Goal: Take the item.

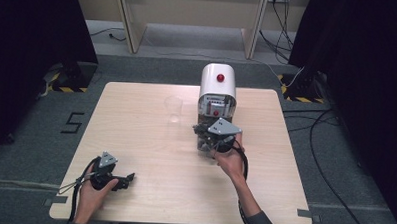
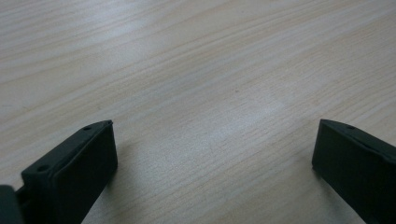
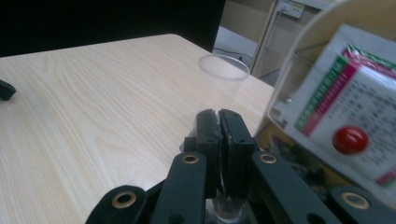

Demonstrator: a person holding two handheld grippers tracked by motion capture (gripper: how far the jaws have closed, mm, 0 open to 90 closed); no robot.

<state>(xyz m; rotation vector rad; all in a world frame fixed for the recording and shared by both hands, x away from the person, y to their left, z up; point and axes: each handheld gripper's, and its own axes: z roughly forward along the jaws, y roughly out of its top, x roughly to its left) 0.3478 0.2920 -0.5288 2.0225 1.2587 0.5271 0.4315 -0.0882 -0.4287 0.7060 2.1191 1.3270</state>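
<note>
My right gripper [image 1: 204, 134] hangs just in front of a white dispenser machine [image 1: 217, 87], a little above the table. In the right gripper view its jaws [image 3: 219, 114] are pressed together on the thin wall of a clear plastic cup [image 3: 229, 212], whose base shows below them. That cup [image 1: 205, 146] hangs under the gripper. A second clear cup [image 1: 174, 108] stands upright on the table left of the machine [image 3: 224, 74]. My left gripper [image 1: 129, 178] rests low near the front left of the table, open [image 2: 215, 135], with bare wood between its jaws.
The machine has a red button on top [image 1: 220, 77] and another on its labelled front [image 3: 350, 140]. The wooden table [image 1: 135, 140] stands on grey carpet. Cables [image 1: 330, 146] lie on the floor to the right, and dark curtains hang on both sides.
</note>
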